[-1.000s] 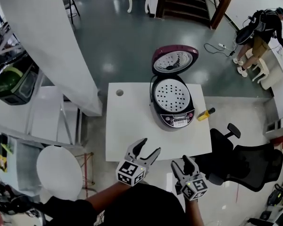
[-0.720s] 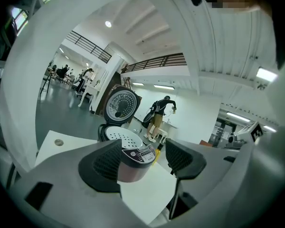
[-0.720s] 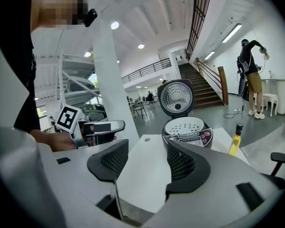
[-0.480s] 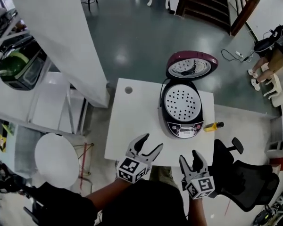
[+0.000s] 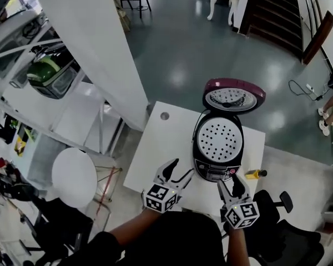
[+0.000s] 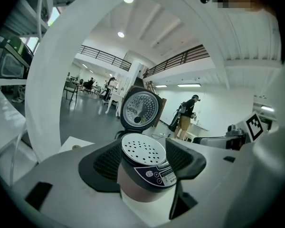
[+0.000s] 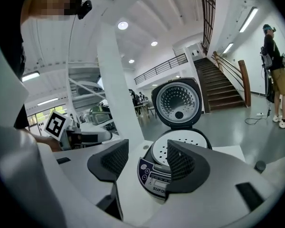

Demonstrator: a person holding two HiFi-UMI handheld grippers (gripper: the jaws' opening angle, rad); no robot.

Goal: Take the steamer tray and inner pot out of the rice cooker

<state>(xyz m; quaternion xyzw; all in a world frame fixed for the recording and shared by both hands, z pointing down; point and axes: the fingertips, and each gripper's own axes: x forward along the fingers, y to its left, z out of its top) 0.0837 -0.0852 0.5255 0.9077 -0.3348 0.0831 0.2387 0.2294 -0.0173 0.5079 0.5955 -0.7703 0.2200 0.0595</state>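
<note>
The rice cooker stands on the white table with its maroon lid swung open at the back. A white perforated steamer tray sits in its top; the inner pot below is hidden. My left gripper is open at the table's near edge, just left of the cooker's front. My right gripper is open, just in front of the control panel. In the left gripper view the cooker and tray lie between the open gripper pads. In the right gripper view the open gripper frames the cooker.
A yellow tool lies on the table right of the cooker. A black office chair stands at the near right. A round white stool and white shelving are on the left. A white pillar rises behind the table's left corner.
The head view has shifted, so the table and cooker sit lower and nearer. Both grippers have moved forward, closer to the cooker's front. Both stay open.
</note>
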